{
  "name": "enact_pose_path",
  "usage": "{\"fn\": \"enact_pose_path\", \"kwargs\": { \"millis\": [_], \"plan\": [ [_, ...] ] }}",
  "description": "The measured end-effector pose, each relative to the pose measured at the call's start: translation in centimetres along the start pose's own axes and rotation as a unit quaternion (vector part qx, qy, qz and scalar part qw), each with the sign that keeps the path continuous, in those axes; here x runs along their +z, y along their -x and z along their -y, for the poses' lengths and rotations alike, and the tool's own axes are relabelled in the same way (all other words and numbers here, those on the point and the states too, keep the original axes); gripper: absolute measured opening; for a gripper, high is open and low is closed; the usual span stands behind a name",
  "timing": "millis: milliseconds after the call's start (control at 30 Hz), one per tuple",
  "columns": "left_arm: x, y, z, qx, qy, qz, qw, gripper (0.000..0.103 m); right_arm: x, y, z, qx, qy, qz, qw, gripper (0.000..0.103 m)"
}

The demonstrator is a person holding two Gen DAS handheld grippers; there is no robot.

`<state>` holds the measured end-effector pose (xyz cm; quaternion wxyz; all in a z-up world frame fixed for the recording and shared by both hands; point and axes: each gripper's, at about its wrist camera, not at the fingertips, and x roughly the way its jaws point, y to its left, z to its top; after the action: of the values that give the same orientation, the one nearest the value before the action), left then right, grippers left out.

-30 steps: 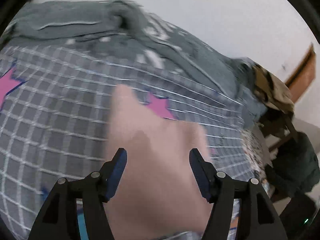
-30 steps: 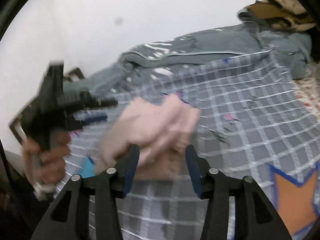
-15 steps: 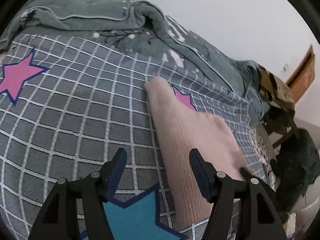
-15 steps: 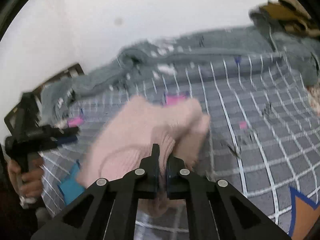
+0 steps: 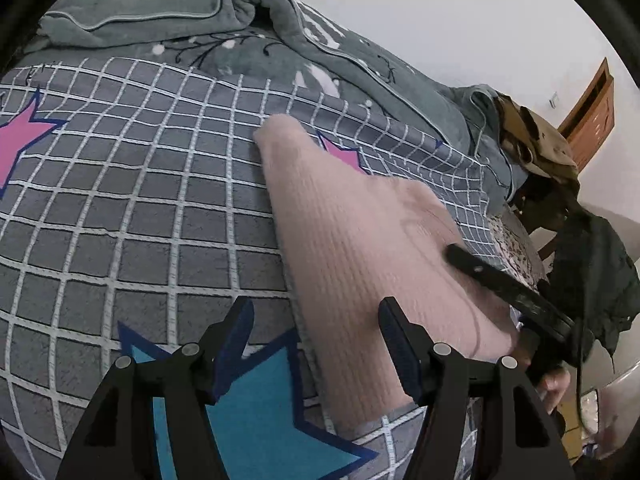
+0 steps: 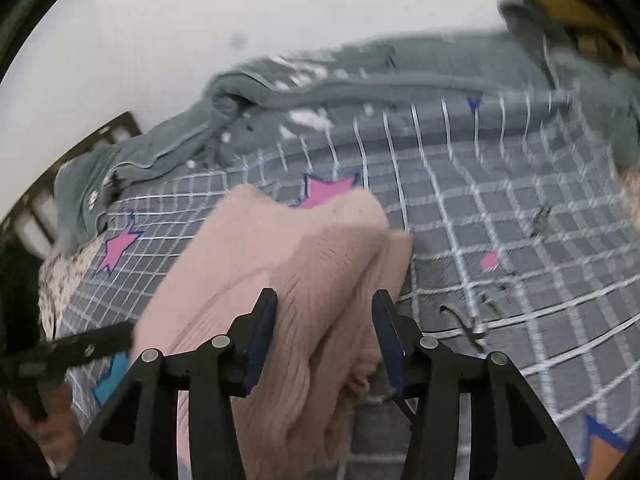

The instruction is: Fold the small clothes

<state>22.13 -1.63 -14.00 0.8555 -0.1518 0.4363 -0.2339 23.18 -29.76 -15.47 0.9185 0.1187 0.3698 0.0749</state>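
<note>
A pink ribbed knit garment (image 5: 360,248) lies folded on the grey checked bedsheet (image 5: 120,208). My left gripper (image 5: 316,320) is open and empty, its right finger over the garment's near left edge. In the right wrist view the garment (image 6: 304,272) lies bunched in folds. My right gripper (image 6: 326,312) is open with the garment's folds between its fingers, not clamped. The right gripper shows in the left wrist view (image 5: 508,288) resting on the garment's right side. The left gripper shows at the left in the right wrist view (image 6: 76,352).
A rolled grey-green blanket (image 5: 192,20) lies along the back of the bed by the white wall. A chair with piled clothes (image 5: 540,152) and a dark jacket (image 5: 592,272) stand off the bed's right edge. Coloured stars (image 5: 256,408) mark the sheet.
My right gripper was shut on the pink garment half a second ago and has opened. The garment has settled flatter on the sheet. My left gripper has stayed open.
</note>
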Motion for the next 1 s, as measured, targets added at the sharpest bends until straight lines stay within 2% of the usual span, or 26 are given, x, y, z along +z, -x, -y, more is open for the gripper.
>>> {"fn": "enact_pose_path", "kwargs": {
  "millis": [67,100,133,167,233,300,367,400,433,500,700,867,1000],
  "plan": [
    [0.2,0.0,-0.4,0.003,0.005,0.004,1.0,0.063,0.0,-1.7,0.0,0.002,-0.002,-0.025,1.0,0.048],
    [0.3,0.0,-0.7,0.001,0.01,0.006,0.9999,0.063,0.1,-2.1,-0.6,-0.004,0.021,-0.026,0.999,0.045],
    [0.4,0.0,-0.9,-0.002,0.014,0.006,0.9999,0.063,0.1,-1.9,-1.2,-0.007,0.053,-0.024,0.998,0.027],
    [0.5,0.0,-1.0,-0.004,0.016,0.007,0.9998,0.063,0.1,-0.8,-1.7,-0.008,0.086,0.0,0.996,0.021],
    [0.7,-0.1,-1.2,-0.007,0.017,0.009,0.9998,0.063,0.3,1.2,-0.2,0.008,0.058,0.049,0.997,0.015],
    [1.1,-0.3,-1.2,-0.013,0.022,0.008,0.9996,0.063,0.2,0.8,1.8,0.003,0.017,0.034,0.999,0.015],
    [1.7,-0.8,-0.8,-0.015,0.021,0.005,0.9997,0.063,-0.8,-1.5,2.6,-0.012,0.008,-0.009,1.0,0.017],
    [2.1,-1.1,-0.6,-0.014,0.019,0.003,0.9997,0.063,-1.2,-1.6,2.6,-0.024,0.018,-0.002,1.0,0.025],
    [2.4,-1.3,-0.4,-0.015,0.017,0.003,0.9997,0.063,-1.0,-1.1,2.5,-0.029,0.023,0.006,0.999,0.04],
    [3.2,-2.0,-0.1,-0.023,0.013,0.0,0.9997,0.063,-0.3,-0.2,2.7,-0.021,0.016,0.01,1.0,0.052],
    [4.7,-5.4,0.7,-0.031,0.011,-0.033,0.9989,0.063,0.2,-2.3,3.8,0.029,-0.034,-0.035,0.998,0.056],
    [4.8,-7.5,0.6,-0.05,0.024,-0.053,0.997,0.063,0.3,-4.2,4.9,0.068,-0.073,-0.066,0.993,0.065],
    [4.7,-8.1,0.7,-0.049,0.026,-0.051,0.9971,0.062,0.7,-4.8,4.5,0.074,-0.066,-0.078,0.992,0.065]
  ]
}}
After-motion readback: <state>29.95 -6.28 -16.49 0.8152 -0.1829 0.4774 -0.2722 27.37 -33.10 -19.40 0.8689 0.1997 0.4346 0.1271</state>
